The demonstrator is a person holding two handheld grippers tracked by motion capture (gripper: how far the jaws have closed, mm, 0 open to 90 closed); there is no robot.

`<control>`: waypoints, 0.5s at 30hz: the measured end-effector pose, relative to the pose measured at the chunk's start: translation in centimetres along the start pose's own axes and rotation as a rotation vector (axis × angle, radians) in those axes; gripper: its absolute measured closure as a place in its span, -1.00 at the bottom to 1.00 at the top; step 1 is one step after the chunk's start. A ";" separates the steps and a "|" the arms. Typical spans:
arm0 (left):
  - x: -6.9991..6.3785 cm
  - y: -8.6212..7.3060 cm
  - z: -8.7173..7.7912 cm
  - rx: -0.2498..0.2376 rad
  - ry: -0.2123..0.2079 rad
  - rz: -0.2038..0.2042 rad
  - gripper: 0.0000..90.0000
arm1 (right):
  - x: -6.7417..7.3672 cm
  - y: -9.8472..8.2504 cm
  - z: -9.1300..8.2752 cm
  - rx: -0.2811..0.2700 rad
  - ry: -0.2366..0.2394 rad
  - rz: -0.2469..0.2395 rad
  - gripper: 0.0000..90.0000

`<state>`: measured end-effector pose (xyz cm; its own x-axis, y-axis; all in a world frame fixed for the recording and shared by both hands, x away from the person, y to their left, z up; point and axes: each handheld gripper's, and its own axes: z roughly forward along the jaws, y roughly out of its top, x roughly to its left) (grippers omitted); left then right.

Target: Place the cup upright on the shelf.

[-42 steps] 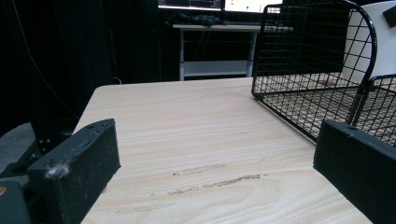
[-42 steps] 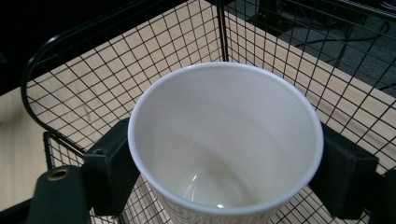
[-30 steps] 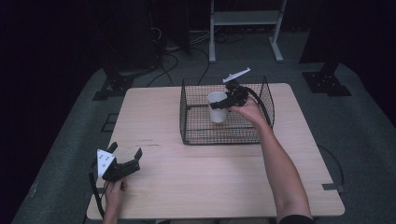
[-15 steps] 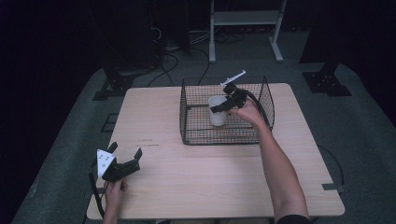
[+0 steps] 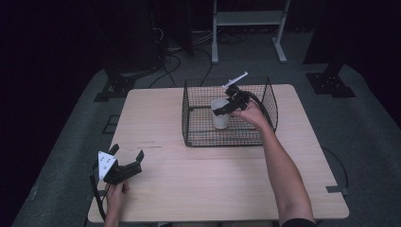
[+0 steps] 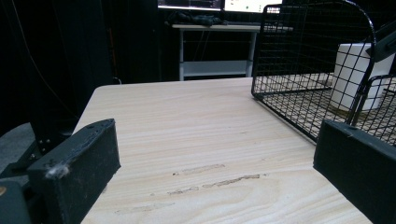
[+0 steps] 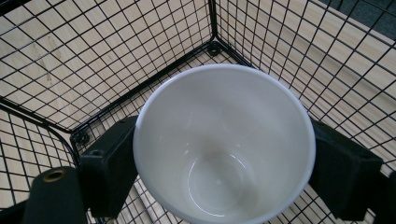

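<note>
High view: white cup (image 5: 220, 113) stands upright inside the wire basket (image 5: 265, 120), toward its back-middle, on the counter (image 5: 208, 175). Right gripper (image 5: 222, 109) comes in over the basket's right side w/ the hand behind it, jaws at the cup's rim level. Left gripper (image 5: 126, 156) sits near the counter's front-left corner, well apart from basket, so right hand is the one on the job. Cup's long axis vertical, mouth up. From this angle the contact betw. jaws and cup wall is too small to make out.

Left gripper view: jaws spread wide, nothing betw. them, only bare counter (image 6: 196, 140). Basket (image 6: 299, 60) ahead-right, cup (image 6: 352, 74) seen through the mesh, partly cut by wires and a jaw. The far gripper's tip pokes in at the right edge.

Right gripper view: looking almost straight down into the cup (image 7: 224, 149). It sits squarely betw. the two jaws, one each side of the rim, and they have just been opening. Left one seems to touch the wall, right one looks barely off; can't confirm a gap. Judged: a release, so a straight lift clears the rim. Cup's base and its footing on the basket floor (image 7: 70, 60) are hidden by its body.
</note>
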<state>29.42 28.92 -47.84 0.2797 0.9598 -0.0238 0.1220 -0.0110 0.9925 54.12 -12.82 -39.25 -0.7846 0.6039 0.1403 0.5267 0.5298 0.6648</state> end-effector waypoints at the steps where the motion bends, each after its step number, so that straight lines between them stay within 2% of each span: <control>1: 0.0 0.0 0.0 0.001 0.000 0.000 -1.00 | 0.0 0.0 0.0 0.002 0.000 0.000 -0.62; 10: 0.0 0.0 0.0 0.000 0.002 -0.003 -1.00 | 0.2 -0.2 -0.1 0.004 -0.002 -0.013 -0.63; 15: 0.0 0.0 0.0 -0.001 0.003 -0.007 -1.00 | 0.1 -0.4 0.0 0.005 0.004 -0.005 -0.64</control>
<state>29.45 28.95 -47.84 0.2757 0.9608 -0.0301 0.1227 -0.0041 0.9924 53.82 -12.97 -39.47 -0.7886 0.5987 0.1403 0.5244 0.5358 0.6618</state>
